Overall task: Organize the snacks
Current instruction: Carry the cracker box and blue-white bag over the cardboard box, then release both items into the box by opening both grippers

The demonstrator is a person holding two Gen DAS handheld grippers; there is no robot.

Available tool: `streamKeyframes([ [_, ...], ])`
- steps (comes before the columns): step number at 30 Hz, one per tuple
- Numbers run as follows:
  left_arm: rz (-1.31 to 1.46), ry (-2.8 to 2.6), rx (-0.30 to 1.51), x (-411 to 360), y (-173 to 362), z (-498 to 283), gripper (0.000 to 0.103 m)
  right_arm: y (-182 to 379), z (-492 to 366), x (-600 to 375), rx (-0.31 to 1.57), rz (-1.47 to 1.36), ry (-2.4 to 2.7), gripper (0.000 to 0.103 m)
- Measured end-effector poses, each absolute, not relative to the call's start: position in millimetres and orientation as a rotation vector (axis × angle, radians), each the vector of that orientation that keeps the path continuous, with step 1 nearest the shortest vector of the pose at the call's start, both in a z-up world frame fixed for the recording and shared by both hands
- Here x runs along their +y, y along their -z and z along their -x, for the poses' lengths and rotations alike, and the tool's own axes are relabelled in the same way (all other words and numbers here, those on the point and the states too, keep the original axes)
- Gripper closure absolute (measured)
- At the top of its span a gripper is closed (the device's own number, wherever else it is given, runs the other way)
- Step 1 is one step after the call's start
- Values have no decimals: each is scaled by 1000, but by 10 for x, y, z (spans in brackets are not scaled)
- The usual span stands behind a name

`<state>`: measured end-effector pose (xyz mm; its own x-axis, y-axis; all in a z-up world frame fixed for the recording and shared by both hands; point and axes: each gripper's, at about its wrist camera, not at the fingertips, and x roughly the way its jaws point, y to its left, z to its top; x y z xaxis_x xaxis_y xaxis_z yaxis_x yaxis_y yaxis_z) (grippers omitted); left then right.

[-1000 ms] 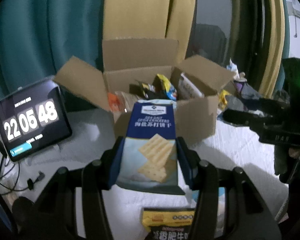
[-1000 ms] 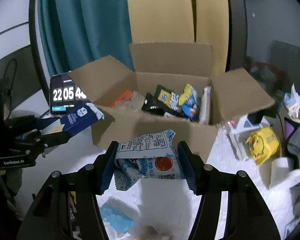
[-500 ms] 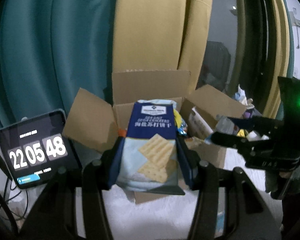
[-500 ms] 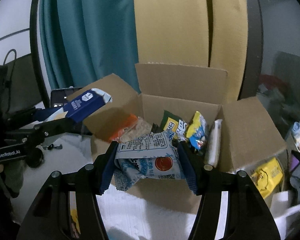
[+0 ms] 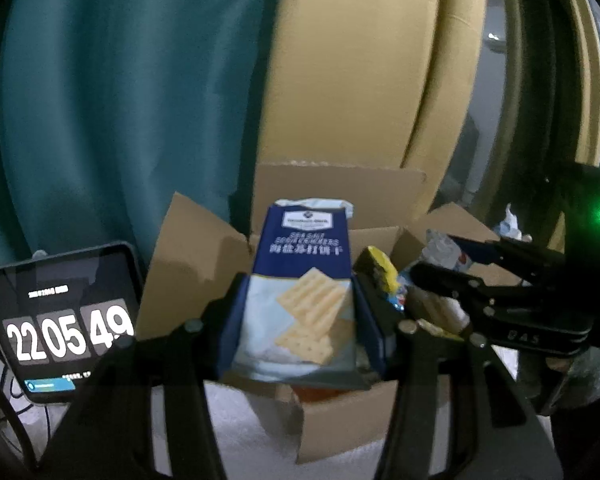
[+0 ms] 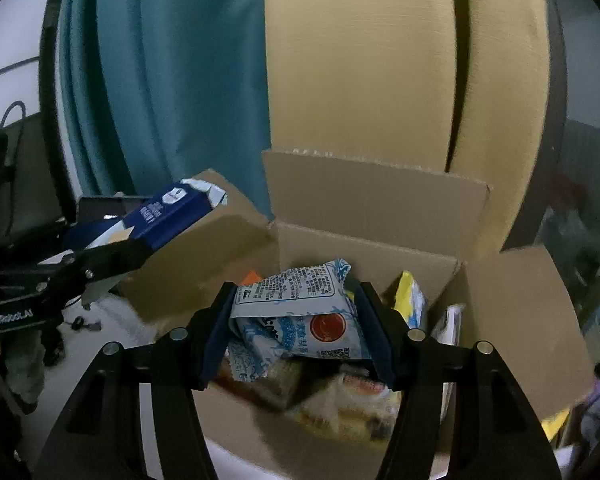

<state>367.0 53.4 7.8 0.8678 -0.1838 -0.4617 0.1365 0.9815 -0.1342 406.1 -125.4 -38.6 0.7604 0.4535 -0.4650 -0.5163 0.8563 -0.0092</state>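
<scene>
Carrying both packs higher and nearer than a second ago: left gripper (image 5: 296,320) clamps cracker pack (image 5: 302,280), right gripper (image 6: 296,332) clamps blue-white pouch (image 6: 300,312), above open cardboard box (image 6: 376,208); flaps spread wide, snacks fill inside.

The open brown cardboard box (image 6: 380,216) is already crowded with snack packets (image 6: 340,400); its four raised flaps hem the opening. A black tablet clock (image 5: 64,320) stands near the box's left flap, blocking that side.
</scene>
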Motion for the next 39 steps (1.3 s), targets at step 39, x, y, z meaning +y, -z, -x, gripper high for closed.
streamKeyframes([
  [39,92,122,624,210,10,-4576,19,-148,-4537,-1502,311,123,-449,13],
])
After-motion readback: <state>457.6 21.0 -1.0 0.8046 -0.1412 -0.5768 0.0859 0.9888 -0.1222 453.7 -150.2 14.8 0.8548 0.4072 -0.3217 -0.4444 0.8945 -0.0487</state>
